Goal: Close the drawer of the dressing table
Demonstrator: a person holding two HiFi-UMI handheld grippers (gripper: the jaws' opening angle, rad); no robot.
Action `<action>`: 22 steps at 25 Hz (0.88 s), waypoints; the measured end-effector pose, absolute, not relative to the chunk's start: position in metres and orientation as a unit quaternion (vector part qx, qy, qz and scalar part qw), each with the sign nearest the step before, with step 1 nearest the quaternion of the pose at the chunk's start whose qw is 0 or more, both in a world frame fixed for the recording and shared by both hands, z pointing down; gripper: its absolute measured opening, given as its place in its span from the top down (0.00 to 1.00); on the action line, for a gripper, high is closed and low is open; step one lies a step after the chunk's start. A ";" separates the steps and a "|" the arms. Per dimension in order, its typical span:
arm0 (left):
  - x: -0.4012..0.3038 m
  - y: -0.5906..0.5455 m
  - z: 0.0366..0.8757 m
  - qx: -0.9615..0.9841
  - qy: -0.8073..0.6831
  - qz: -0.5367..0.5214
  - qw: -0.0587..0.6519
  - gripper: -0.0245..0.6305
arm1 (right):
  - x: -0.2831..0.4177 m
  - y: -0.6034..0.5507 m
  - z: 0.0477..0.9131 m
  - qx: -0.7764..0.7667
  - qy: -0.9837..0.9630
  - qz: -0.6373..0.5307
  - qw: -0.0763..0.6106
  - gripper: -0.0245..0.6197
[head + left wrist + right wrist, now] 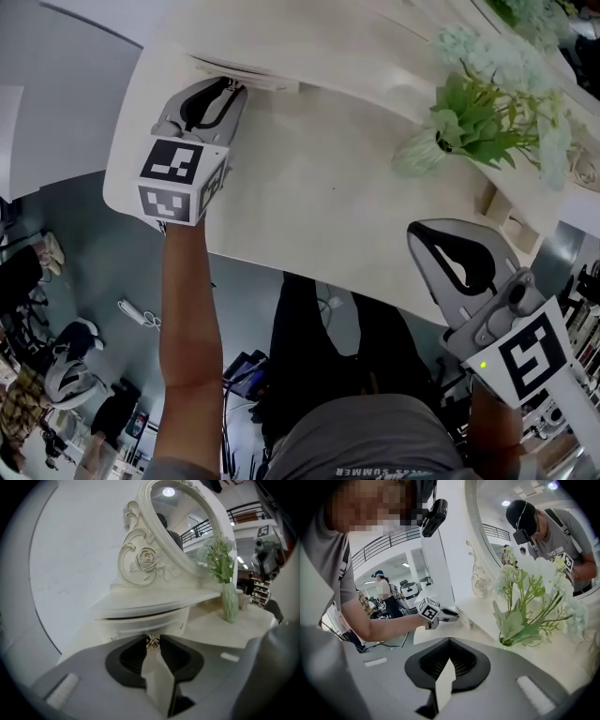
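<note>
Reaching out long with the left arm [187, 309], bare forearm stretched straight away from the body, the person has the left tool [230, 89] pitched forward and down at the far left corner of the counter [319, 187]. Its marker cube [178, 178] faces the head camera with black-and-white squares on two sides.

Over on the right, the right tool [449, 640] sits back near the counter's near edge, angled down, with a black-and-white marker on its cube [534, 356] as well. Its tips meet and nothing is caught in them: clenched and empty. Just beyond it stands a pale green vase [419, 152] of white flowers [487, 66].

For lettering, the word "SUMMER" reads along the hem of the grey shirt [370, 472]; the rest of that print is cut off.

Now the drawer [140, 623]: it sits under the raised tier at the counter's back left, beside the carved mirror frame [143, 559], with a dark gap line along its top edge. Its small brass knob [152, 642] sits right between the left tool's ribbed tips, which are clamped on it from both sides. From the right gripper view, that tool's nose is pressed up to the drawer front.
</note>
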State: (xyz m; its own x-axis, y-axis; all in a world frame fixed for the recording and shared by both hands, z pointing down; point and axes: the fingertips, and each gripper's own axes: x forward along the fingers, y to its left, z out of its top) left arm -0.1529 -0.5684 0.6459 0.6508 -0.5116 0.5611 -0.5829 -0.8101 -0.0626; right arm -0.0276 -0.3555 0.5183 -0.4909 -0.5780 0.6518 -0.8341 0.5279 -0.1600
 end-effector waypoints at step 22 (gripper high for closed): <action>-0.154 -0.564 0.627 0.899 -0.311 0.299 0.077 0.66 | -0.014 -0.354 0.491 0.433 -0.837 0.214 0.257 0.96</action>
State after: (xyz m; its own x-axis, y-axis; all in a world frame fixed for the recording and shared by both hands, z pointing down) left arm -0.1543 -0.5639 0.6268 0.6275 -0.5132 0.5856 -0.6053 -0.7945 -0.0477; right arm -0.0138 -0.3537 0.4906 -0.4920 -0.6148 0.6164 -0.8353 0.5328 -0.1354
